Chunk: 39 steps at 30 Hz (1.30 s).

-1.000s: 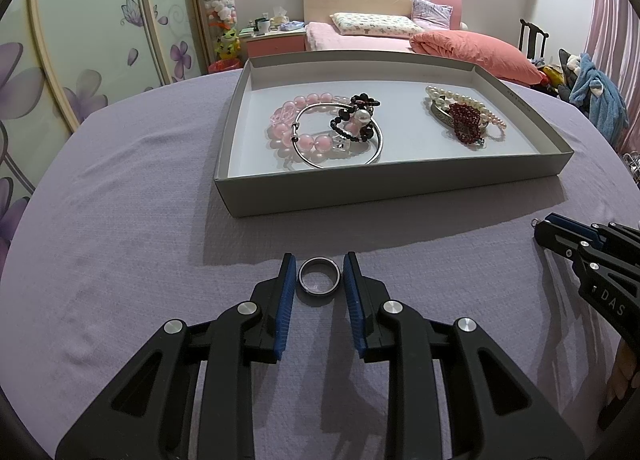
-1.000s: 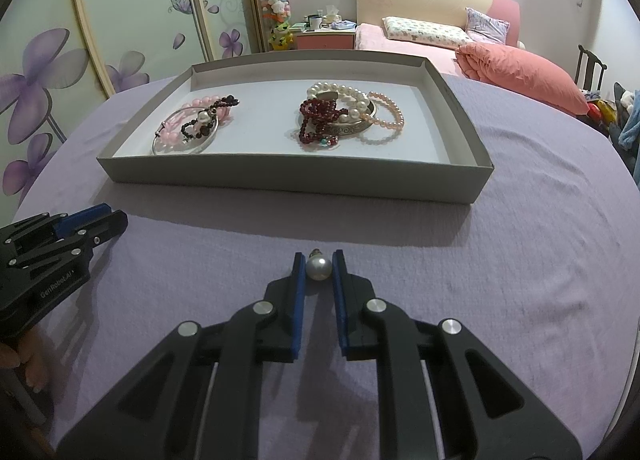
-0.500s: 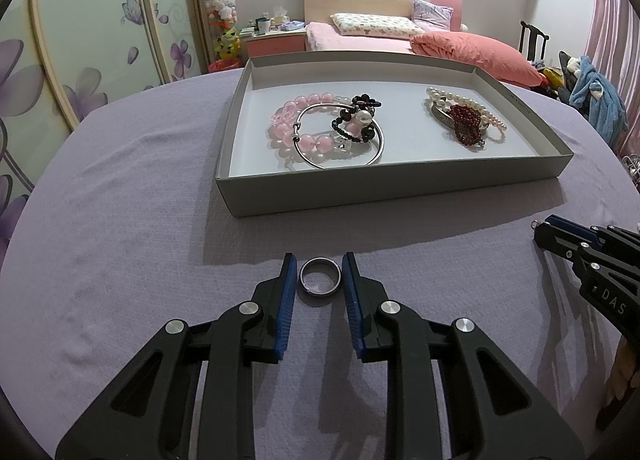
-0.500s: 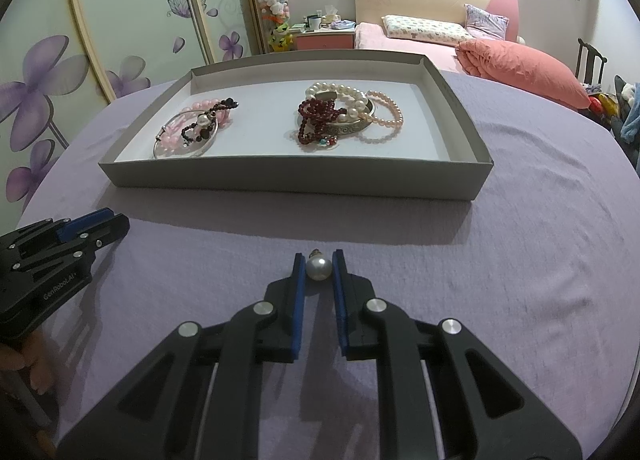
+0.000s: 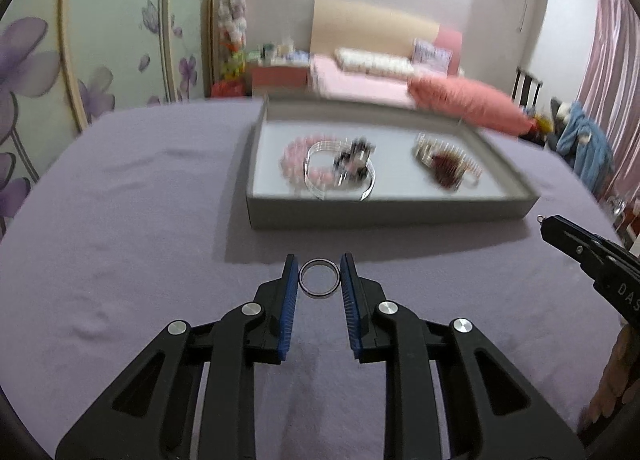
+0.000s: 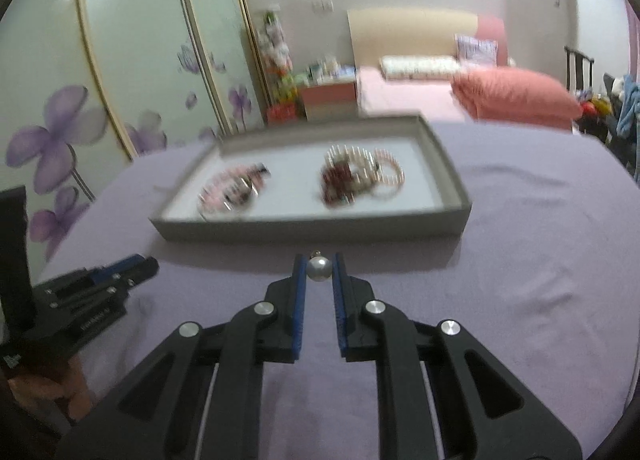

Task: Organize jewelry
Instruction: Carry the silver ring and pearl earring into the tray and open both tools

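Observation:
My left gripper (image 5: 319,260) is shut on a silver ring (image 5: 319,294), held flat between the blue pads above the purple cloth. A round pearl (image 6: 319,269) with a small metal loop is clamped in my right gripper (image 6: 319,258), also off the cloth. Ahead of both lies a shallow grey tray (image 5: 380,214), whose front wall also shows in the right wrist view (image 6: 312,230). In its left half lie a pink bead bracelet (image 5: 294,164) and a silver bangle (image 5: 368,188). A pearl strand with dark red beads (image 5: 446,172) lies in its right half. Each gripper shows at the edge of the other's view: right gripper (image 5: 546,225), left gripper (image 6: 148,266).
The purple cloth (image 5: 120,220) covers a round table that drops away at the left and right. Behind it are a bed with a salmon pillow (image 5: 464,106), floral wardrobe doors (image 6: 100,100) and a chair with clothes (image 5: 580,140). A hand (image 5: 616,388) shows at lower right.
Both grippers have lifted off the cloth with the ring and the pearl still between their pads. The tray now sits further off and the picture is blurred by motion.

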### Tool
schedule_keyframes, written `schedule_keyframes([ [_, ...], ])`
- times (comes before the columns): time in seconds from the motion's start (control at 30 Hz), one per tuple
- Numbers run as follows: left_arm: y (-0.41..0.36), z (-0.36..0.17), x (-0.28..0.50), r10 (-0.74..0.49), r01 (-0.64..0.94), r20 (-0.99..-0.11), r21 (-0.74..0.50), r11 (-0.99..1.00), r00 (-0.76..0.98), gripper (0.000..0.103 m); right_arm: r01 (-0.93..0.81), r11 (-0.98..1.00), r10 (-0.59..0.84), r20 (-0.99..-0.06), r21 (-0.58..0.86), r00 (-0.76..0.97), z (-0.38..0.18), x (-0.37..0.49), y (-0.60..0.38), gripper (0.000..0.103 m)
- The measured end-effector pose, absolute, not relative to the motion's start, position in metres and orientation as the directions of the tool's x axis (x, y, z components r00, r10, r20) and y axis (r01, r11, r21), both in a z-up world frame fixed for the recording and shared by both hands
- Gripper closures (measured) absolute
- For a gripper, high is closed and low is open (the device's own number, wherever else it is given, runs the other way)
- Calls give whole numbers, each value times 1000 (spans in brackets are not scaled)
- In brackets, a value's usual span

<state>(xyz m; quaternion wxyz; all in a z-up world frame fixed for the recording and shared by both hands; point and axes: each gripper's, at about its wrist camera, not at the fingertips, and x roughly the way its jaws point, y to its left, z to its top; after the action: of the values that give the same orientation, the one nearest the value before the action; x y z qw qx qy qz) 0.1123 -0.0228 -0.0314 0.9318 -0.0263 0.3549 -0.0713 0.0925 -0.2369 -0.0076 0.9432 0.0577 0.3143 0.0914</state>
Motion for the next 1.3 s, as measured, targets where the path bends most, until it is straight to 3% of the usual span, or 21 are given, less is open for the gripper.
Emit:
schedule_keyframes([
  [0.4,-32,24,54,-92,86,-363,-34,996,927,80,-122,992,125,-270,28,955,48,30,-212,89],
  [0.53,-36,30,46,-80,78,-307,-20,997,948,80,-98,995,97,-208,6,973,51,20,-211,89],
  [1.3,-48,29,59,-90,106,-292,37,994,952,80,-68,997,71,-222,25,972,49,43,-222,89],
])
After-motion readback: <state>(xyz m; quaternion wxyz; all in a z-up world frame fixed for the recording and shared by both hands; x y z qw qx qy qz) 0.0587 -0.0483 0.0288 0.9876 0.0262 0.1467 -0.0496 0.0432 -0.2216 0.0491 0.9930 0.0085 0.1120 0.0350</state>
